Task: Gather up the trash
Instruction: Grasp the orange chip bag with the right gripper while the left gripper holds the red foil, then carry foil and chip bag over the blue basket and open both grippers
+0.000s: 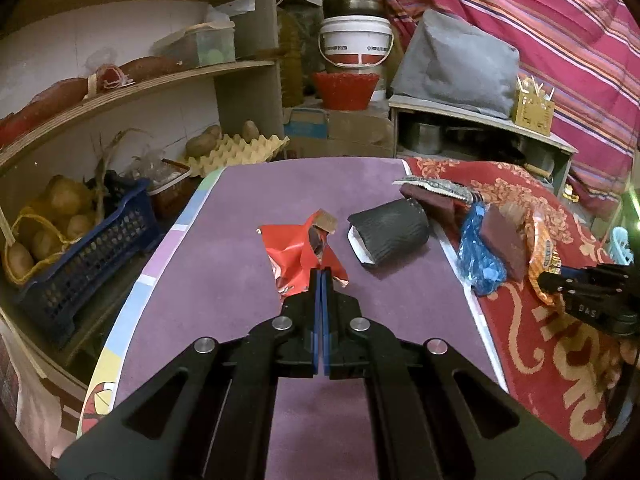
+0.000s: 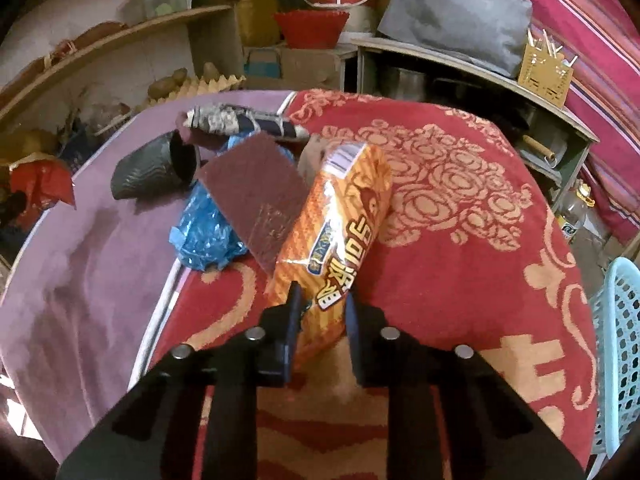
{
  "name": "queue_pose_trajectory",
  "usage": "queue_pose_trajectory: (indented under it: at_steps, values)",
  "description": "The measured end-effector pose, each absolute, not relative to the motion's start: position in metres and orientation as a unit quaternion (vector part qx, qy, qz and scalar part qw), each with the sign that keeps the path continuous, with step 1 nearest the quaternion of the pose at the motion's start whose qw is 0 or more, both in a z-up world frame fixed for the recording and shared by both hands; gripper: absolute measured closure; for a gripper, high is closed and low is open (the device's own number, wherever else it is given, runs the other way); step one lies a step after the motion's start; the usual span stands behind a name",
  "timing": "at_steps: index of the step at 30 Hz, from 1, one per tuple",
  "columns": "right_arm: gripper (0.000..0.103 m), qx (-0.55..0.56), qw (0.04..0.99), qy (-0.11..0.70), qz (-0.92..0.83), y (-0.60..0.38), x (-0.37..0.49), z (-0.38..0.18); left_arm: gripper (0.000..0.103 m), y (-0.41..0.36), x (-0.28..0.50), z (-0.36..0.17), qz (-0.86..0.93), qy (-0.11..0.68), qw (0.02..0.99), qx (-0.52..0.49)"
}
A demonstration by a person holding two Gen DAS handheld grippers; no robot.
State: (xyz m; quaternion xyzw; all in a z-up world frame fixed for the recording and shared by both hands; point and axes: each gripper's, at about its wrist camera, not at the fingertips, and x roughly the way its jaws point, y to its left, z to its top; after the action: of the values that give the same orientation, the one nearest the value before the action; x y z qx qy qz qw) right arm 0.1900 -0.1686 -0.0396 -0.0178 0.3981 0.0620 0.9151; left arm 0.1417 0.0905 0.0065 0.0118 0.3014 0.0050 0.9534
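My left gripper [image 1: 322,276] is shut on the near edge of a crumpled red wrapper [image 1: 298,254] lying on the purple mat [image 1: 224,280]. My right gripper [image 2: 322,300] is closed around the near end of an orange snack packet [image 2: 340,232] on the red carpet [image 2: 460,240]; it also shows in the left wrist view [image 1: 542,256]. A black ribbed cup [image 1: 390,232] lies on its side on the mat. A crumpled blue plastic bag [image 2: 204,236], a maroon scouring pad [image 2: 256,196] and a rolled printed wrapper [image 2: 240,122] lie beside the packet.
A light blue plastic basket [image 2: 620,340] stands at the right edge. Left of the mat are a dark blue crate of potatoes [image 1: 80,248], an egg tray [image 1: 236,152] and wooden shelves. A low shelf unit [image 1: 480,128] with a grey bag stands behind.
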Motion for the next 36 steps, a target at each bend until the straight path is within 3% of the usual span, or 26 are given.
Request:
queue_pose_trajectory:
  at_steps: [17, 36]
  values:
    - [0.083, 0.0, 0.952, 0.304, 0.019, -0.276, 0.124, 0.033, 0.103, 0.01, 0.139, 0.045, -0.06, 0.256, 0.965, 0.025]
    - [0.083, 0.071, 0.943, 0.31, -0.101, -0.439, 0.065, 0.025, 0.103, -0.19, 0.132, 0.045, -0.213, 0.249, 0.943, 0.059]
